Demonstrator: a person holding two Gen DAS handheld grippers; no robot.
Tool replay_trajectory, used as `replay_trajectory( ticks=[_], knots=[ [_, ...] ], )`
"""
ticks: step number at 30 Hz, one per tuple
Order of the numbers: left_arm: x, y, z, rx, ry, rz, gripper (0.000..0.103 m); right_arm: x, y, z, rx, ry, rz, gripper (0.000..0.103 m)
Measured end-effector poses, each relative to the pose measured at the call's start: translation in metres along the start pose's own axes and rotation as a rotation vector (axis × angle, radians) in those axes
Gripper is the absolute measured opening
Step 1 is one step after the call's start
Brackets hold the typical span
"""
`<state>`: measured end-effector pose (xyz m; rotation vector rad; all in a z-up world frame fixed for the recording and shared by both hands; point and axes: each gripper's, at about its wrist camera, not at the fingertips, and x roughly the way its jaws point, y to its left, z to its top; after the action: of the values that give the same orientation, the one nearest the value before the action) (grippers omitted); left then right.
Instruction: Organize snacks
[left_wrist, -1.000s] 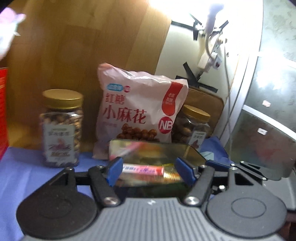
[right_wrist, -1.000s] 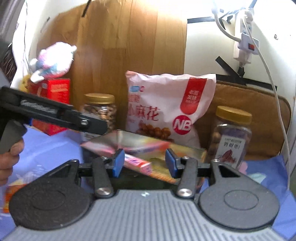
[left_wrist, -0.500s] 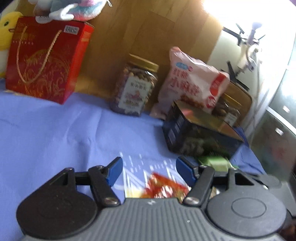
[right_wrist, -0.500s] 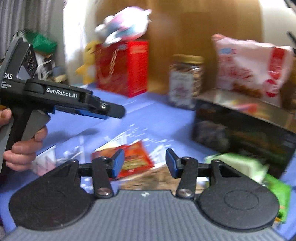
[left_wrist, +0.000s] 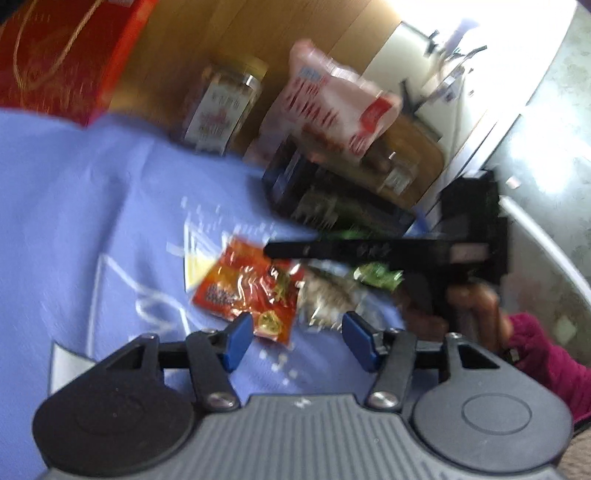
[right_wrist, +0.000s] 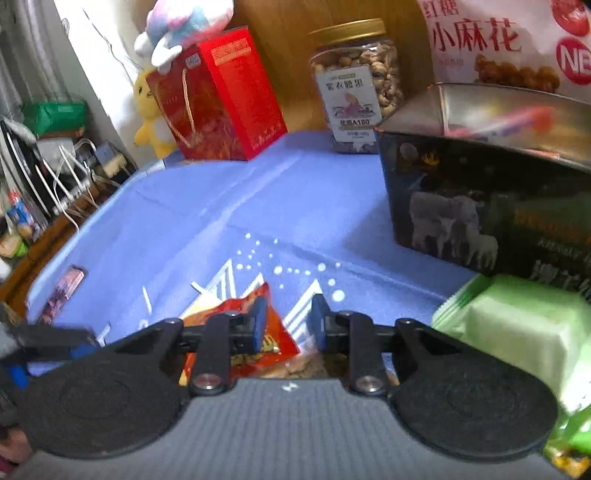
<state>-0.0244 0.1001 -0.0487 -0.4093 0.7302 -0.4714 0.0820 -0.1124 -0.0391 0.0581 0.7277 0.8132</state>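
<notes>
A red snack packet lies on the blue cloth, with a clear packet of brownish snacks and a green packet beside it. My left gripper is open and empty just short of the red and clear packets. My right gripper is open, jaws narrowed, low over the red packet; it also shows in the left wrist view. A dark tin box, open on top, holds a pink stick pack. A pale green packet lies in front of the box.
Along the wooden back wall stand a red gift box with a plush toy on it, a nut jar and a pink snack bag. A small purple wrapper lies near the cloth's left edge. Cluttered shelf at far left.
Both grippers have pulled back from the tin box and swung down over the loose packets on the cloth. The right jaws have narrowed. The view is motion-blurred.
</notes>
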Motion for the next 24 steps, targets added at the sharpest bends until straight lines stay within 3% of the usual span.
replay_trajectory(
  ticks=[1,4,9,12,15,24],
  knots=[
    [0.000,0.001,-0.002,-0.004,-0.017,-0.001,0.052,-0.002,0.003,-0.001,-0.004,0.003,0.006,0.018],
    [-0.001,0.005,-0.001,-0.026,-0.020,-0.015,0.052,-0.007,0.006,-0.007,0.009,0.020,0.033,0.015],
    [-0.008,0.012,-0.003,-0.044,-0.039,-0.014,0.052,-0.028,0.011,-0.021,0.065,0.005,0.127,0.014],
    [-0.013,0.016,-0.002,-0.058,-0.053,-0.023,0.061,-0.039,0.021,-0.036,0.080,0.003,0.172,0.014],
    [-0.017,0.020,-0.003,-0.069,-0.061,-0.035,0.063,-0.045,0.028,-0.051,0.103,0.004,0.227,0.015],
    [-0.026,0.025,-0.001,-0.111,-0.076,-0.064,0.063,-0.043,0.027,-0.060,0.172,-0.008,0.204,0.018]
  ],
)
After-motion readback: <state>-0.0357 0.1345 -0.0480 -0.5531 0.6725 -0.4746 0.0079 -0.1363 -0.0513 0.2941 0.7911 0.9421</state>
